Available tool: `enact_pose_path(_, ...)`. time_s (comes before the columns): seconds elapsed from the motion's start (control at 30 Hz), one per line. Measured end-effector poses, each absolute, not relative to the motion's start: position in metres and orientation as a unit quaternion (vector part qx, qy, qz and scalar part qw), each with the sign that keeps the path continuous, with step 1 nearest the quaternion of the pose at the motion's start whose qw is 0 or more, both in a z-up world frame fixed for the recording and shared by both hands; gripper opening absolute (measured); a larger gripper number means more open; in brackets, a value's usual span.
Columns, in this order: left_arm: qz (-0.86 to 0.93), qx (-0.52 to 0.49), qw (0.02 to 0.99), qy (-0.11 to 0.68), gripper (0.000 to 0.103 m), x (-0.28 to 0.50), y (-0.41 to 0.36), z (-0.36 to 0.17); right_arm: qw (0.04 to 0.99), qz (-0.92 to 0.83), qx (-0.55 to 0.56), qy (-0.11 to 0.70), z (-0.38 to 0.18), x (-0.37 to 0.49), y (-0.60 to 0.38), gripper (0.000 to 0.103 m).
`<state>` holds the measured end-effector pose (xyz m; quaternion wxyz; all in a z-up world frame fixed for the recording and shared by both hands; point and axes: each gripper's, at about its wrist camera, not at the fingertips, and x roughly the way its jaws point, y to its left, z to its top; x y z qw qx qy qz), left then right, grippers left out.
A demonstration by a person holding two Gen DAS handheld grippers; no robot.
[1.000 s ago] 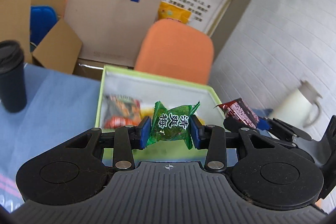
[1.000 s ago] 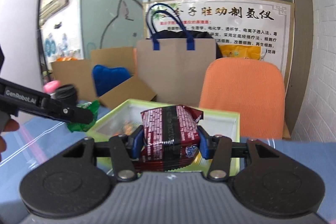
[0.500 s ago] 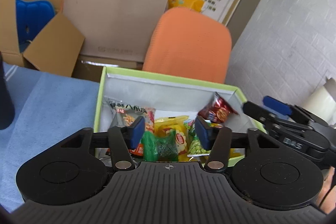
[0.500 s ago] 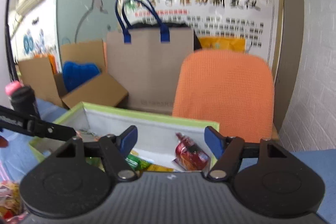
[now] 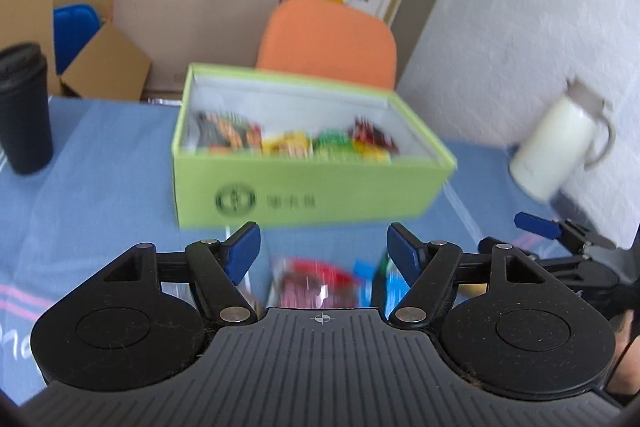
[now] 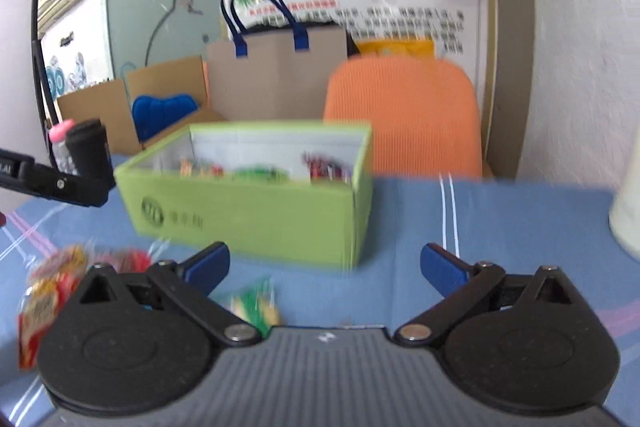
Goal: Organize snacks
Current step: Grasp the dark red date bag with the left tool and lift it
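Note:
A lime-green box (image 5: 304,187) (image 6: 248,215) stands on the blue tablecloth and holds several snack packets (image 5: 288,141). My left gripper (image 5: 322,247) hangs in front of the box, its jaws opening with nothing gripped; a red packet (image 5: 312,285) and a blue one (image 5: 390,287) lie on the cloth below. My right gripper (image 6: 324,265) is to the box's near right, jaws opening wide and empty. A green-and-yellow packet (image 6: 254,303) lies under it, and red packets (image 6: 48,295) lie at the left.
A black tumbler (image 5: 24,107) stands at the left and a white jug (image 5: 560,143) at the right of the cloth. Behind the table are an orange chair (image 5: 328,39), a brown paper bag (image 5: 200,11) and cardboard boxes (image 5: 104,63).
Both grippers let go of their snacks into the box, the green candy from the left and the dark red packet from the right. Both then drew back and lower to the near side, jaws wider.

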<state>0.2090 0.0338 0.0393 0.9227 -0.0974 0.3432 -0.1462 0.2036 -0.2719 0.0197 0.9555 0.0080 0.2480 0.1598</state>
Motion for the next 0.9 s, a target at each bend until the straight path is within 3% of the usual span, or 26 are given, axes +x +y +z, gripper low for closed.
enact_pose_path(0.6,-0.106,0.0,0.911,0.399,0.06,0.214,0.0,-0.008,0.948,0.16,0.037,0.273,-0.005,0.15,-0.302,0.102)
enact_pose_path(0.9,-0.103,-0.003,0.911,0.399,0.045,0.208,-0.006,-0.007,0.943,0.164,0.045,0.287,-0.013,0.149,-0.3,0.102)
